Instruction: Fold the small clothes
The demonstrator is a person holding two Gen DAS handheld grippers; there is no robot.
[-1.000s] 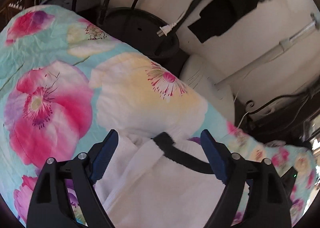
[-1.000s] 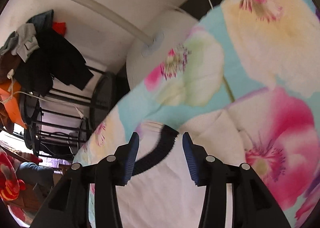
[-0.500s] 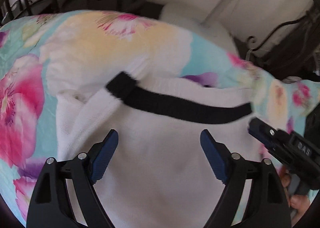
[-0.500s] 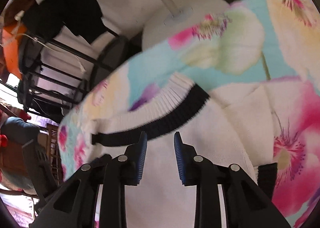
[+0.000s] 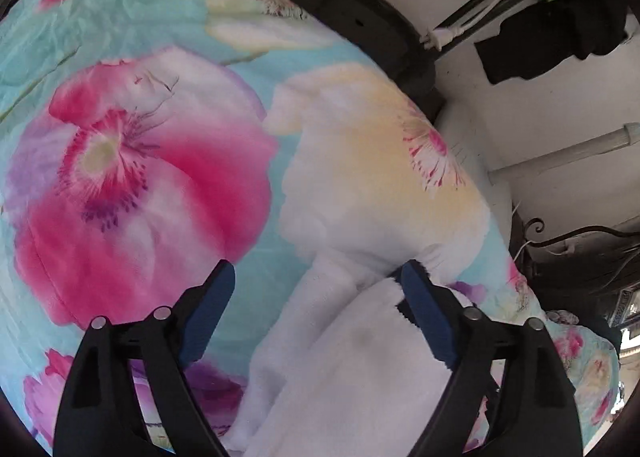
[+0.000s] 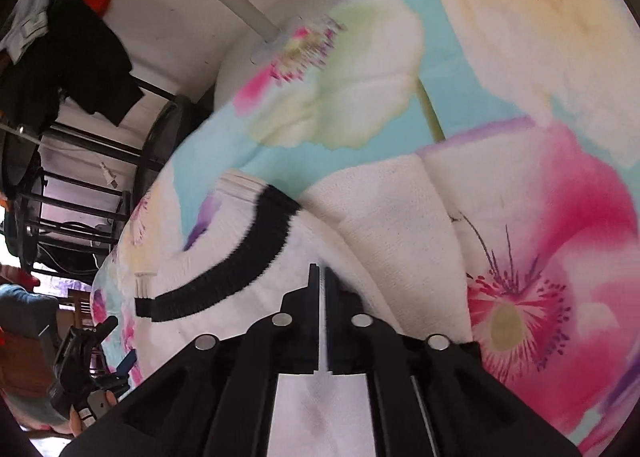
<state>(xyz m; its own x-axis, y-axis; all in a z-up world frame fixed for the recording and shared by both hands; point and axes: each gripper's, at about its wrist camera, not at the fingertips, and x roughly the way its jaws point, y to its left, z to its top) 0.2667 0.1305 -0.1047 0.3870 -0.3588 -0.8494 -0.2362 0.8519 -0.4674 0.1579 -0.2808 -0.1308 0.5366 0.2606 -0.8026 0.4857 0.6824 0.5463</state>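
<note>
A white knit garment [image 6: 380,217] with a black ribbed band [image 6: 244,261] lies on the floral bedspread [image 6: 520,57]. In the right wrist view my right gripper [image 6: 322,269] is shut, its jaws pinching a fold of the white fabric just right of the band. In the left wrist view the garment [image 5: 352,357] fills the lower middle, and my left gripper [image 5: 316,297] is open and empty over its upper edge, jaws wide apart. The left gripper also shows small in the right wrist view [image 6: 80,369], at the far left off the bed edge.
The bedspread [image 5: 140,157] is turquoise with large pink and cream flowers. Beyond the bed edge stand a round black stool [image 5: 360,17], black metal racks [image 6: 60,177], a white wall with pipes, hanging dark clothes [image 6: 68,57] and a white cylinder [image 5: 472,161].
My right gripper has closed from slightly open onto the white fabric. My left gripper has swung left and toward the garment's top edge, staying open; the black band has left its view.
</note>
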